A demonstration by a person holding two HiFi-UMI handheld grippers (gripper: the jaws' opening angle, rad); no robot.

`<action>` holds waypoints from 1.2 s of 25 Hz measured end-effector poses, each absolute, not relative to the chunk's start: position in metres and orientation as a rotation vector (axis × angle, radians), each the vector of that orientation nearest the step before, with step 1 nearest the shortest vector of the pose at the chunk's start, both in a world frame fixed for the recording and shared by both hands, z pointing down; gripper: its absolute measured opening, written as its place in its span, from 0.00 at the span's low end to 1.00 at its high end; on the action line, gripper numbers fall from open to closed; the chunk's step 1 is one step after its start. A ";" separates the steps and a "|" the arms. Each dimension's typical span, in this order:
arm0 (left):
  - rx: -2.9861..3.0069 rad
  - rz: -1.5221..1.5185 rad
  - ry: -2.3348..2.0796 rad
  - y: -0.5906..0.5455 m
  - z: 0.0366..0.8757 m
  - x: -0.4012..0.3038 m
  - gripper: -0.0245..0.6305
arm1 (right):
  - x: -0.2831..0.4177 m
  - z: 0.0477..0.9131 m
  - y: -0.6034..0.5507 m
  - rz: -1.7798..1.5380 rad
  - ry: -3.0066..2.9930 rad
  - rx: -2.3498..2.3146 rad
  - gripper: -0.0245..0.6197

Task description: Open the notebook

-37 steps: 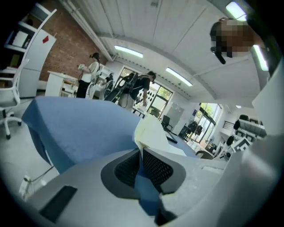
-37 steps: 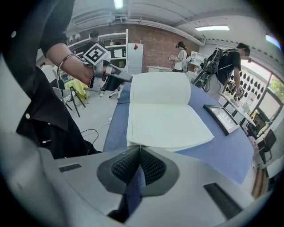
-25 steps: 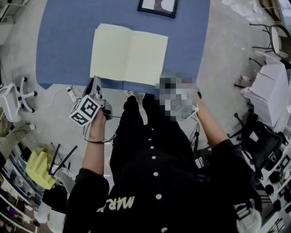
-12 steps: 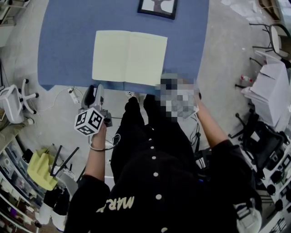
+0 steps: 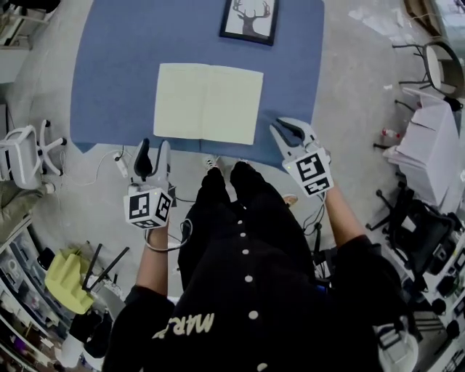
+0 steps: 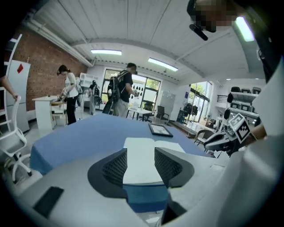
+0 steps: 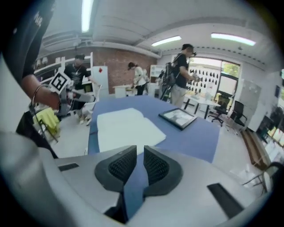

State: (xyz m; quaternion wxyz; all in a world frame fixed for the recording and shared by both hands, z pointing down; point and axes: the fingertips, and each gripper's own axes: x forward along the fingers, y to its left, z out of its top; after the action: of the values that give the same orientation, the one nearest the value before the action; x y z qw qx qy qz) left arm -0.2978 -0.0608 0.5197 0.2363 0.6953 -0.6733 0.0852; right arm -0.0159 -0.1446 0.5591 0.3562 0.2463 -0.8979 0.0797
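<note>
Table (image 5: pixel 109 73): blue top.
Notebook (image 5: pixel 208 103): lies open and flat on the table, near its front edge.
Left gripper (image 5: pixel 155 149): just off the table's front edge; your jaws are spreading, empty, notebook beyond them.
Right gripper (image 5: pixel 289 129): over the table's front right corner; your jaws are parting slightly, empty, clear of the notebook.

Blue table (image 5: pixel 109 73), open notebook (image 5: pixel 208 103), framed picture (image 5: pixel 249 20)

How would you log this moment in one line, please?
notebook: open flat on blue table | left gripper: opening, empty | right gripper: opening, empty
</note>
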 end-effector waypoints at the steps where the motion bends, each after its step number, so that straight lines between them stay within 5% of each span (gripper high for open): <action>1: 1.944 0.231 -1.864 -0.064 0.503 -0.297 0.31 | -0.014 0.535 -0.154 0.241 -2.357 0.731 0.11; 6: 2.119 0.138 -1.946 -0.080 0.409 -0.286 0.04 | -0.008 0.411 -0.189 0.237 -2.615 1.067 0.05; 16: 2.343 0.091 -2.087 -0.084 0.266 -0.259 0.04 | 0.045 0.259 -0.178 0.181 -2.809 1.503 0.04; 30: 2.287 -0.132 -2.213 -0.059 0.199 -0.273 0.04 | 0.085 0.196 -0.149 -0.044 -2.774 1.669 0.04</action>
State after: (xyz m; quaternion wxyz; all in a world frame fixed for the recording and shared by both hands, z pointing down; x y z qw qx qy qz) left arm -0.2732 -0.0592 0.1991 -0.0218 0.7178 -0.6947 -0.0415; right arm 0.0850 -0.1491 0.1960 -0.0479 0.5150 -0.8557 -0.0136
